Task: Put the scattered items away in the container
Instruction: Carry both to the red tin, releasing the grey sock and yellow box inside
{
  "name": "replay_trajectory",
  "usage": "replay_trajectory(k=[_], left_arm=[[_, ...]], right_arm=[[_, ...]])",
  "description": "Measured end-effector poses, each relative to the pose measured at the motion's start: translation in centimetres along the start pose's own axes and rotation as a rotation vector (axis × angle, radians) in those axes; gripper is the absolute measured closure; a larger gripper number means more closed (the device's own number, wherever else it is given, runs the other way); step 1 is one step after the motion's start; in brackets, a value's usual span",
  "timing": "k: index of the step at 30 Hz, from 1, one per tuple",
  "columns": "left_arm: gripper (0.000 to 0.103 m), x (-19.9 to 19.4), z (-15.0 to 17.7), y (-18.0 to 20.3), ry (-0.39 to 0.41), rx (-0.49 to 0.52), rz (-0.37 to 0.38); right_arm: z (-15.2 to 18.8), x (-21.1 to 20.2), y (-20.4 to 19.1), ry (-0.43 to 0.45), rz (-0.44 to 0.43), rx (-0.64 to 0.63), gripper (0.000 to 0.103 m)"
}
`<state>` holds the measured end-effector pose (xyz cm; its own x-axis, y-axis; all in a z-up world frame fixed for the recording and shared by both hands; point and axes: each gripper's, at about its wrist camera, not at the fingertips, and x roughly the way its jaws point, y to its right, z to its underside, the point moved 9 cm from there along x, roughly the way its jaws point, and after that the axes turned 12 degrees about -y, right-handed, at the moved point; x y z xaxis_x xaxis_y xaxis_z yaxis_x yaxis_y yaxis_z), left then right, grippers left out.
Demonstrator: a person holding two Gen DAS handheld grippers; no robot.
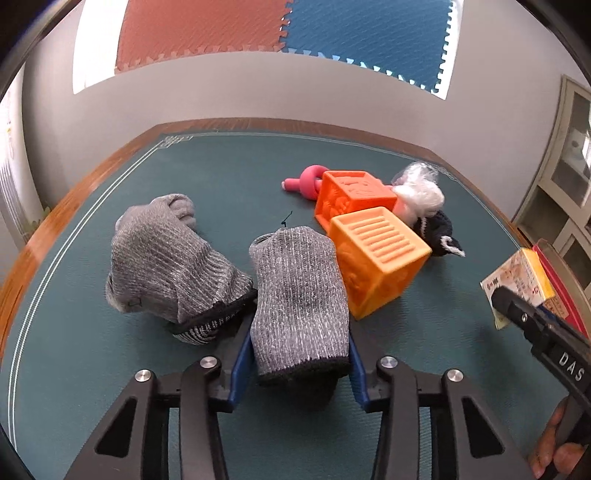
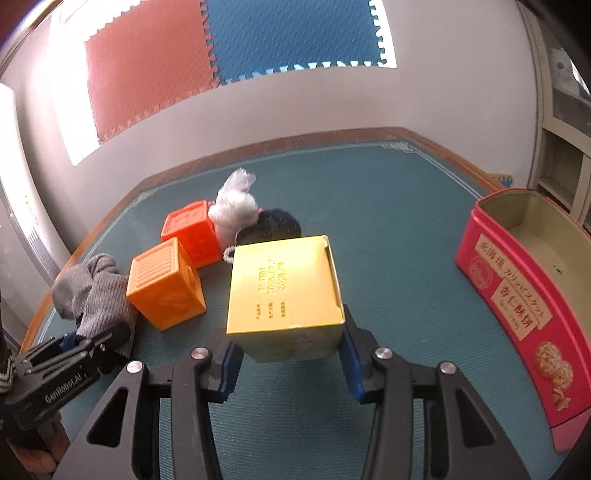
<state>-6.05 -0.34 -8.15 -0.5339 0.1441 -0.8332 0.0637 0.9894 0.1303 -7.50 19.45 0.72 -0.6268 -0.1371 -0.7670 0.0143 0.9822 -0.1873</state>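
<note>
My left gripper (image 1: pixel 299 354) is shut on a grey knitted glove (image 1: pixel 299 295) and holds it by the cuff. A second grey glove (image 1: pixel 170 258) lies to its left on the green mat. My right gripper (image 2: pixel 288 350) is shut on a yellow box (image 2: pixel 284 291), held above the mat; the box also shows in the left wrist view (image 1: pixel 517 280). The open pink tin (image 2: pixel 517 295) stands at the right. Two orange cubes (image 1: pixel 376 258) (image 1: pixel 354 195), a pink toy (image 1: pixel 303 182), a white bundle (image 1: pixel 421 195) and a dark knitted item (image 1: pixel 439 232) lie behind.
The green mat (image 1: pixel 221 177) covers a table with a wooden edge (image 1: pixel 66 206). A grey wall with red and blue foam tiles (image 1: pixel 280 33) stands behind. A cabinet (image 1: pixel 561 177) is at the far right.
</note>
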Motion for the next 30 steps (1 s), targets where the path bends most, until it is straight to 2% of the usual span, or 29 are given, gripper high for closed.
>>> replay_trajectory(k=[6,17,30], left_arm=[[0.066,-1.8,0.7,1.2,0.054,0.034,0.014],[0.067,-4.3,0.3,4.9,0.112,0.028,0.129],[0.067,-7.0,-1.6,15.7,0.162,0.170,0.255]], right_arm=[[-0.6,-1.5,0.8,0.061,0.006,0.030,0.053],[-0.7,-5.4,4.3,0.191,0.053,0.113,0.053],[0.0,-11.0,12.4,0.313,0.187,0.238,0.053]])
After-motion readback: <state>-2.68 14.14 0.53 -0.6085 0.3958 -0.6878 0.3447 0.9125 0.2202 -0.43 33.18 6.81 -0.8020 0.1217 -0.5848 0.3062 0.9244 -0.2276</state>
